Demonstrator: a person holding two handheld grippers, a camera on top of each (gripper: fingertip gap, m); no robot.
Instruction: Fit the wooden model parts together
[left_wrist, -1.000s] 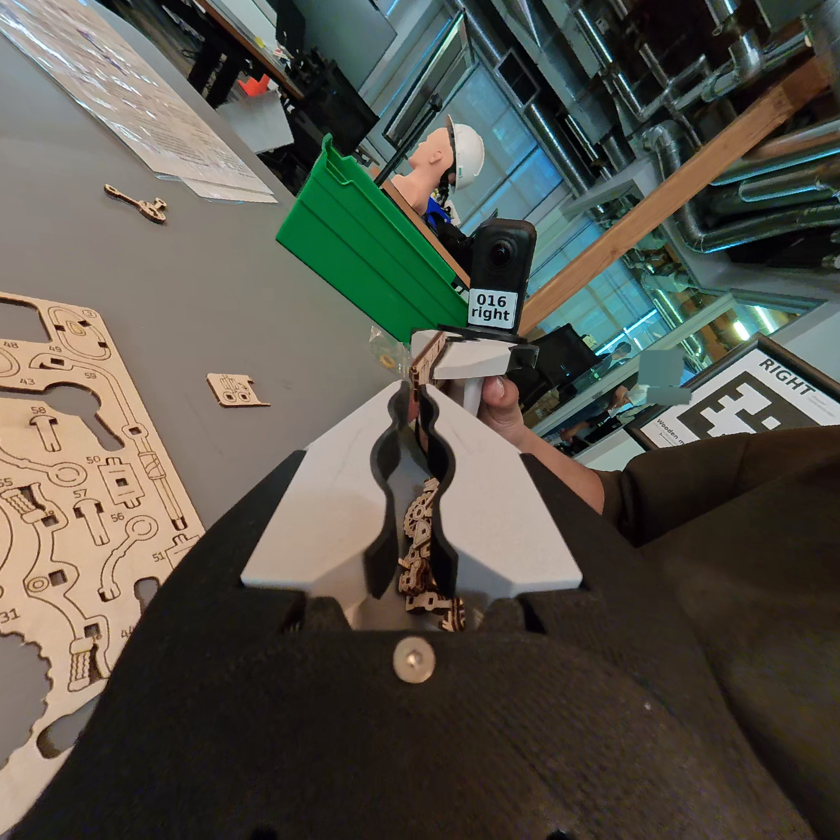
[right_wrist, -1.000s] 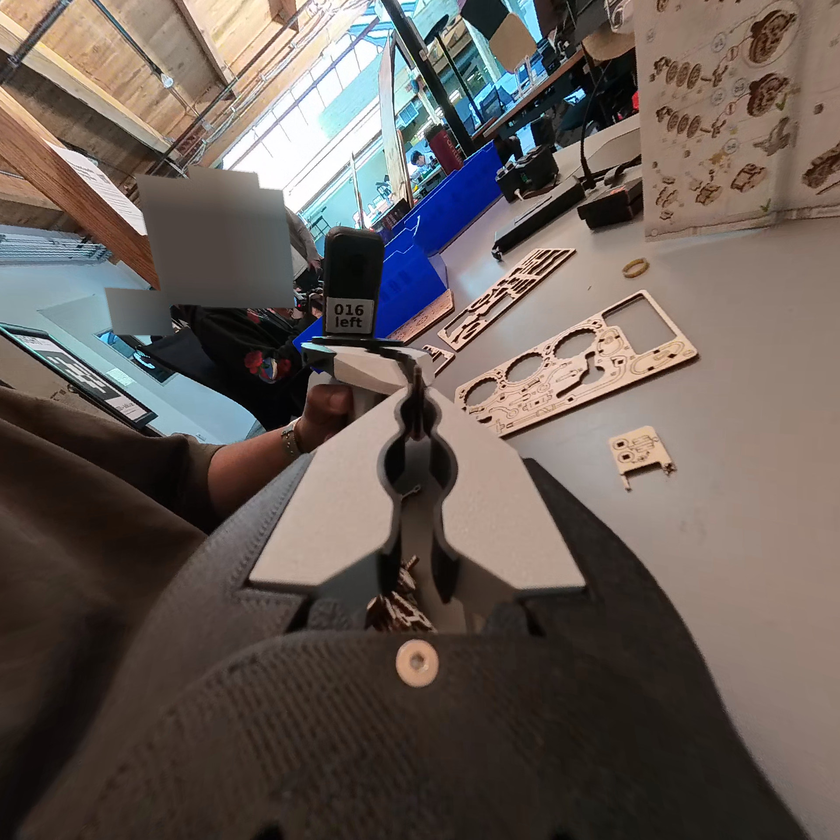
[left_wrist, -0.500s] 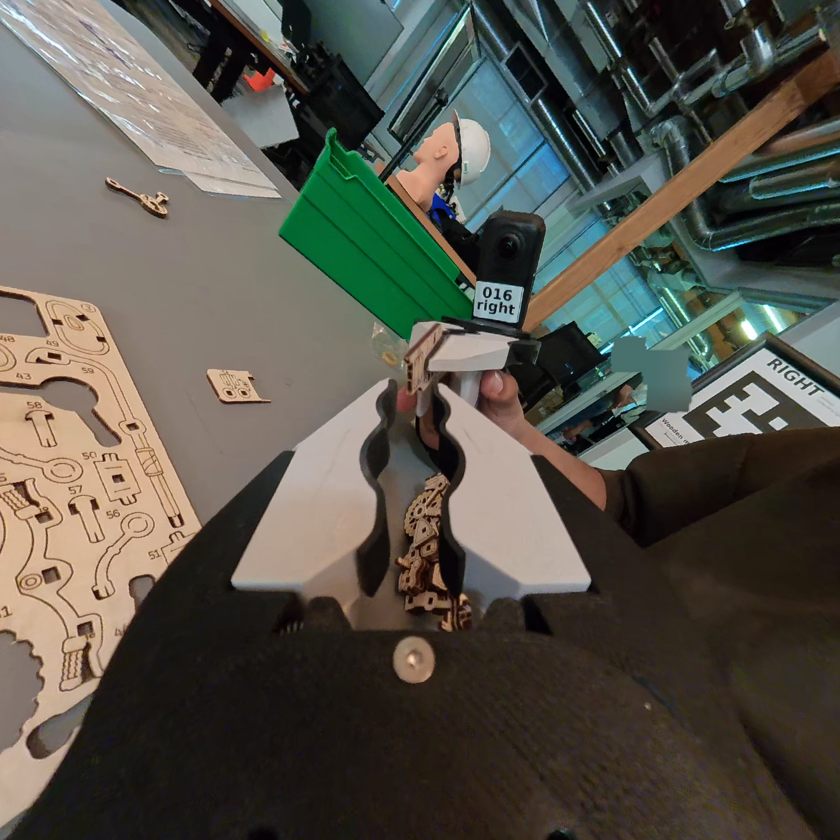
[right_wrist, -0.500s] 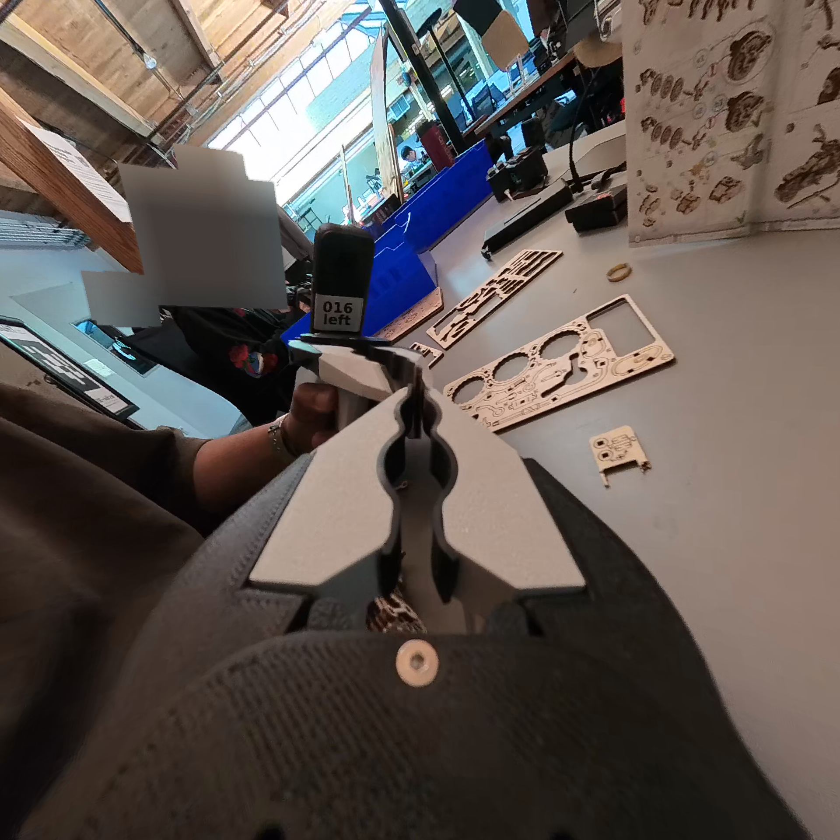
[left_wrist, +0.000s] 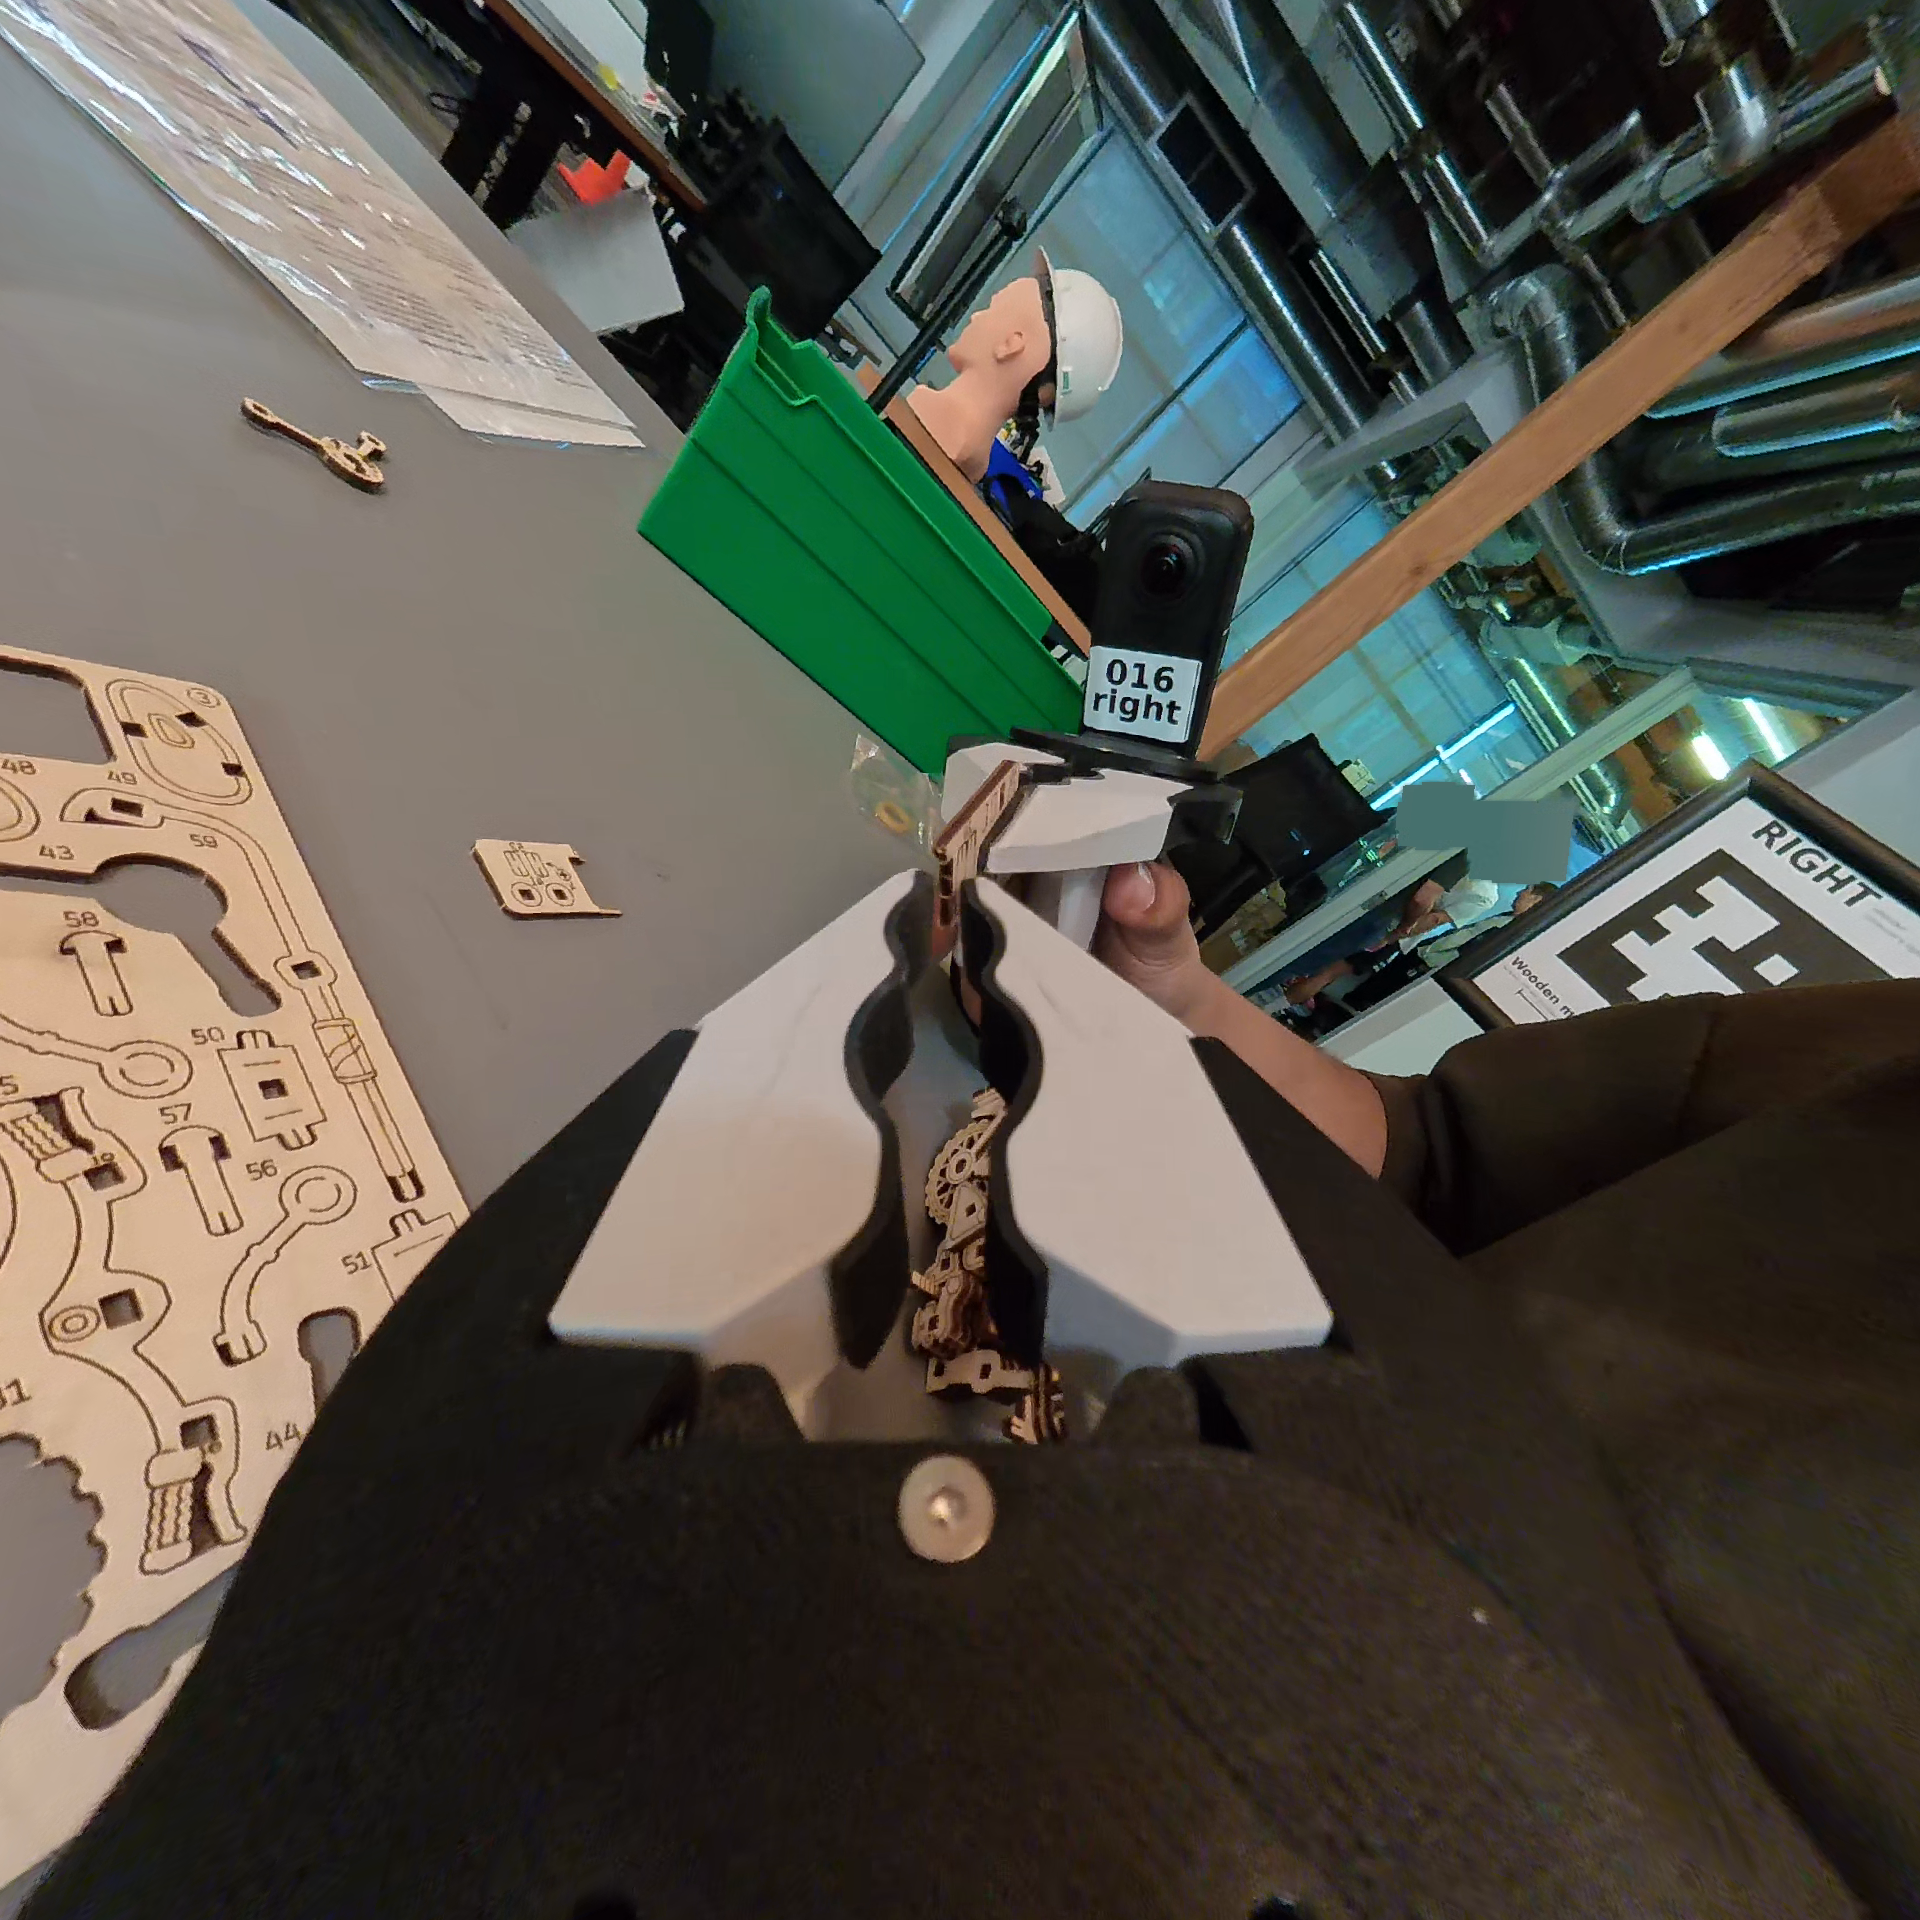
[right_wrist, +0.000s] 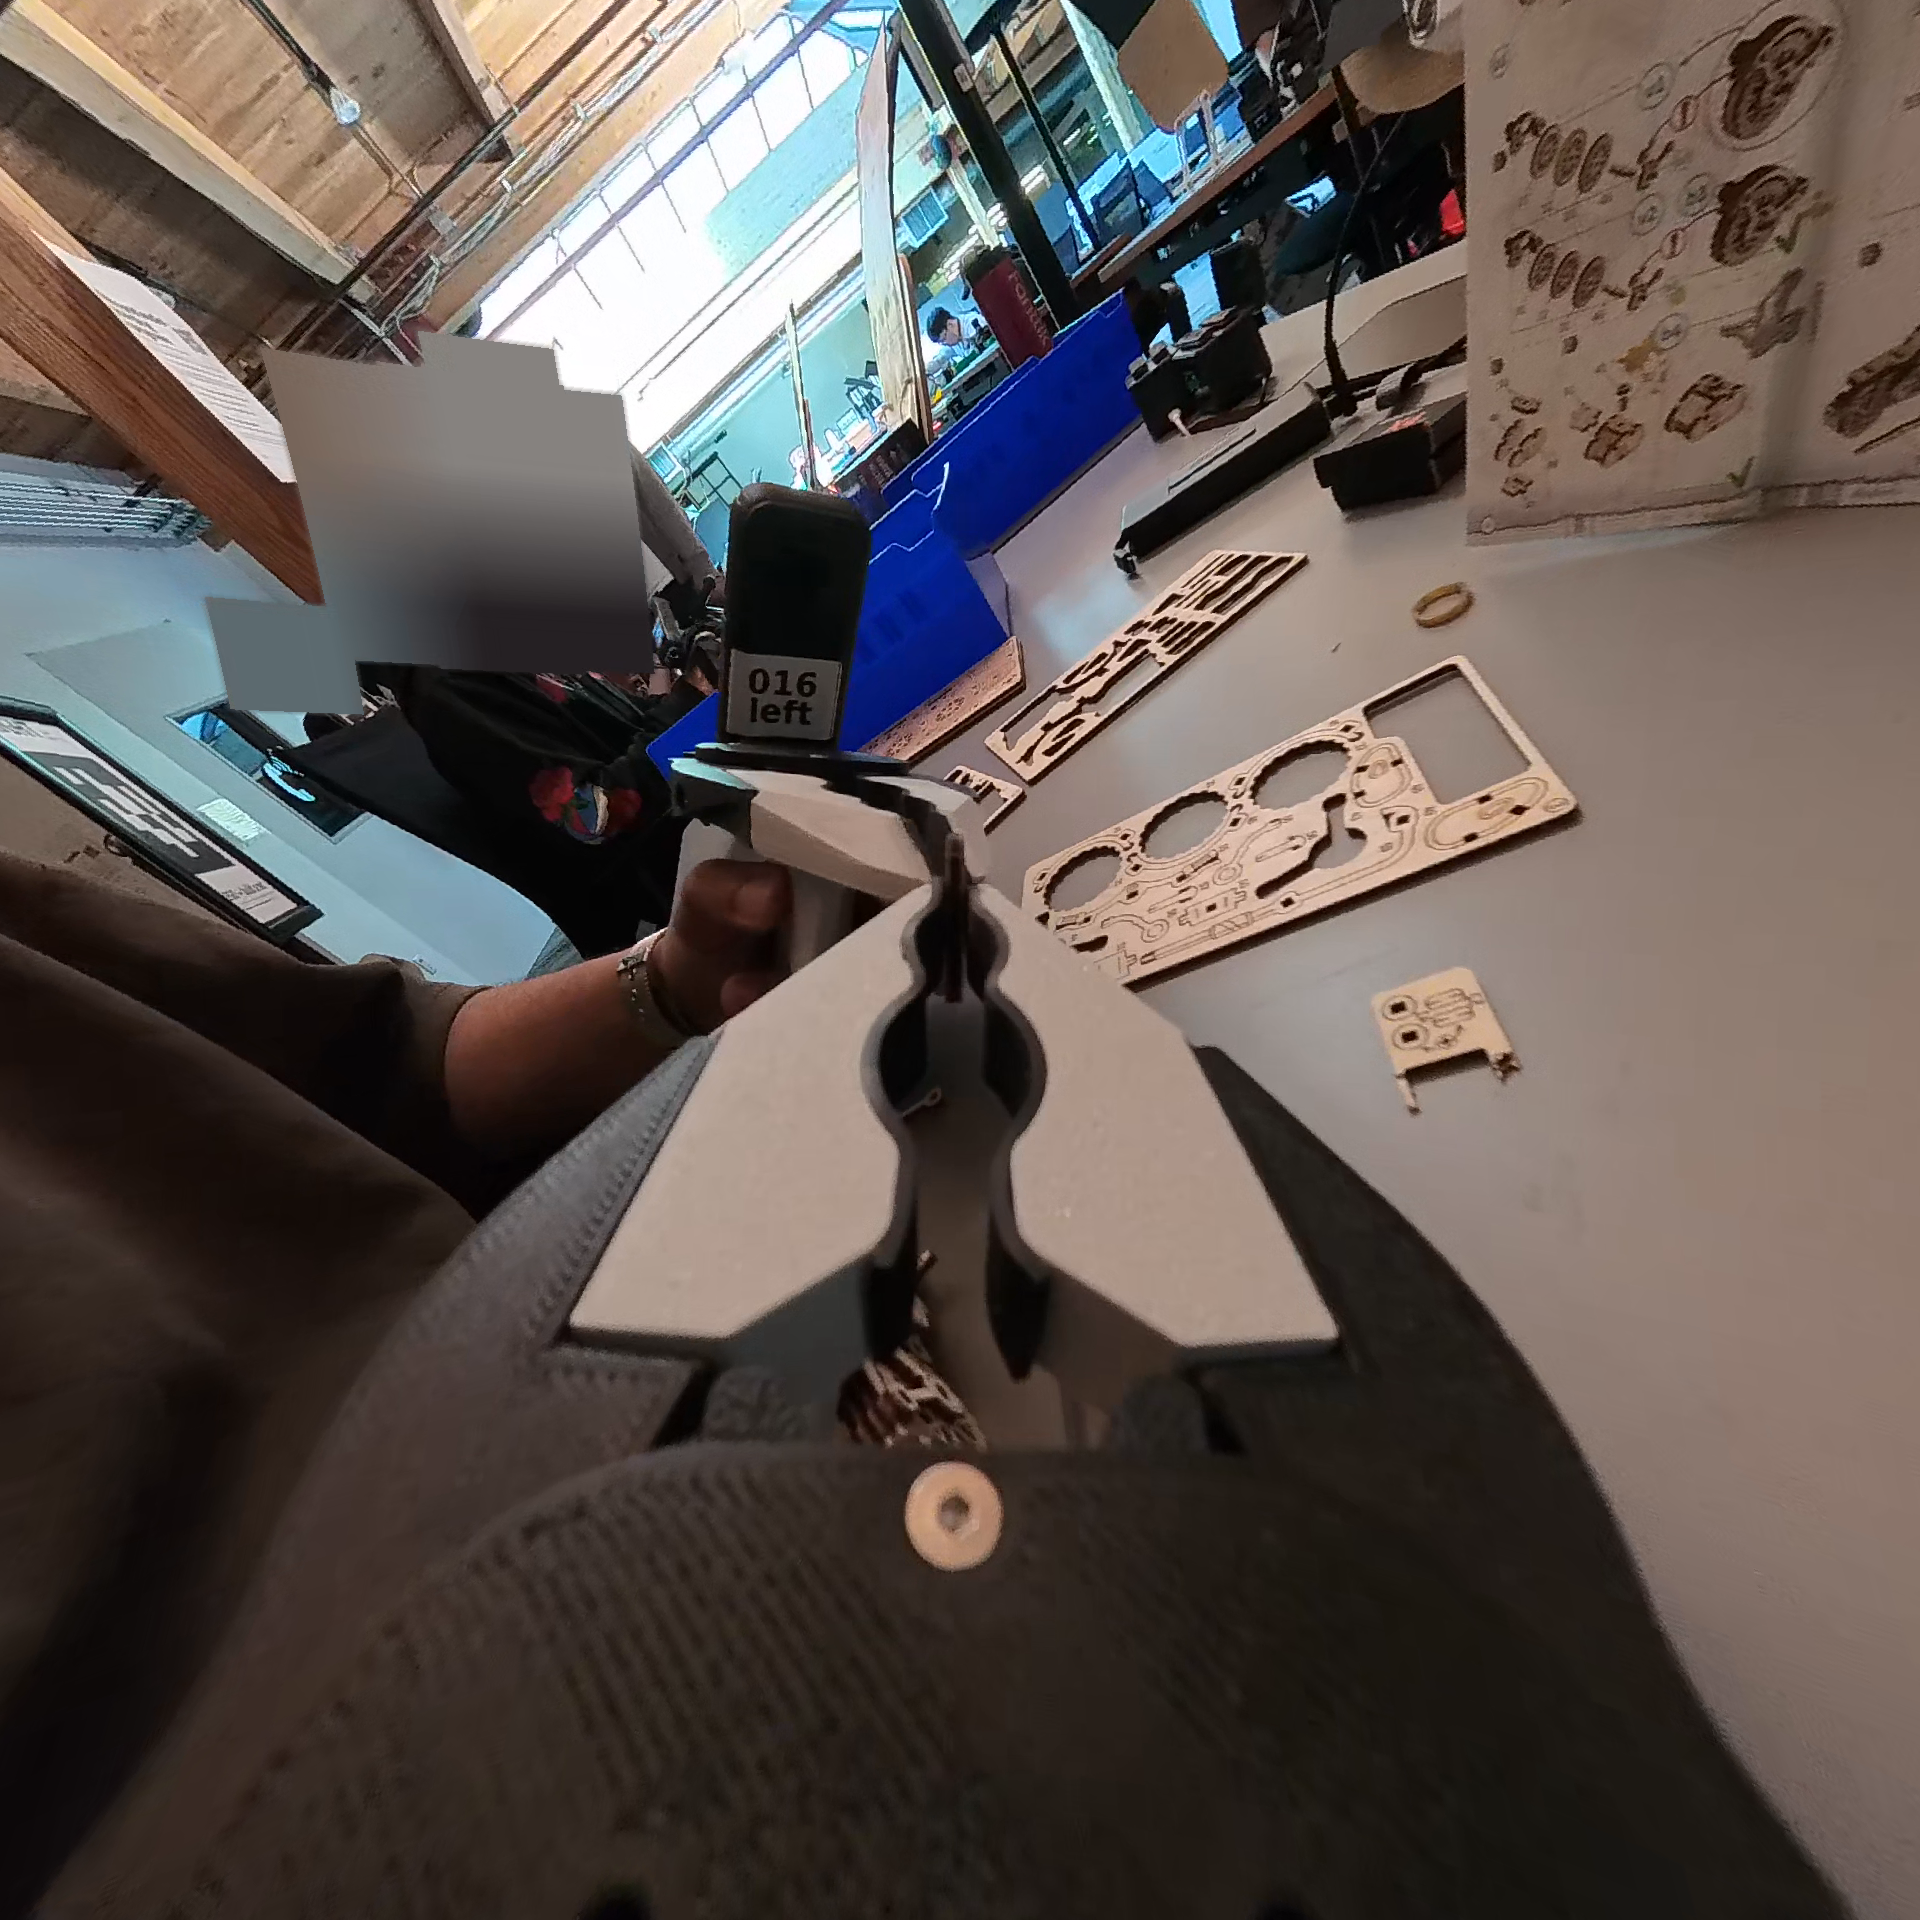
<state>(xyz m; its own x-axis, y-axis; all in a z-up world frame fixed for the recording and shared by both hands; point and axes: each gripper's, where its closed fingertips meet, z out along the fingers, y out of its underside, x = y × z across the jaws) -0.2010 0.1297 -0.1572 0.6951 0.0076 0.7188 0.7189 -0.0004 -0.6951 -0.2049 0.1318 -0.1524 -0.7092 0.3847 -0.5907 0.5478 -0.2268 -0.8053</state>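
My left gripper (left_wrist: 940, 899) has its jaws a narrow gap apart around a wooden gear assembly (left_wrist: 966, 1247) that lies against the right pad. My right gripper (left_wrist: 987, 821) faces it tip to tip and is shut on a flat wooden plate (left_wrist: 961, 847), held edge-on. The plate's lower end reaches in between my left fingertips. In the right wrist view, my right gripper (right_wrist: 953, 883) pinches the thin plate (right_wrist: 951, 935), and my left gripper (right_wrist: 930, 826) meets it. Brown fretwork (right_wrist: 904, 1397) shows at the jaw base. Both are held above the grey table (left_wrist: 468, 675).
A cut-out wooden part sheet (left_wrist: 156, 1091) lies at left, with a small loose plate (left_wrist: 540, 881) and a key-shaped part (left_wrist: 317, 442) beyond. A green bin (left_wrist: 831, 561) stands behind. The right wrist view shows part sheets (right_wrist: 1299, 831), blue bins (right_wrist: 1018, 436), an instruction sheet (right_wrist: 1683, 260). Only a small space, under 4 cm, lies between the two pairs of fingers.
My left jaws widened around the gear assembly, then narrowed again. The right gripper's plate pulled back a little and now reaches between my left fingertips again. The right jaws stayed shut.
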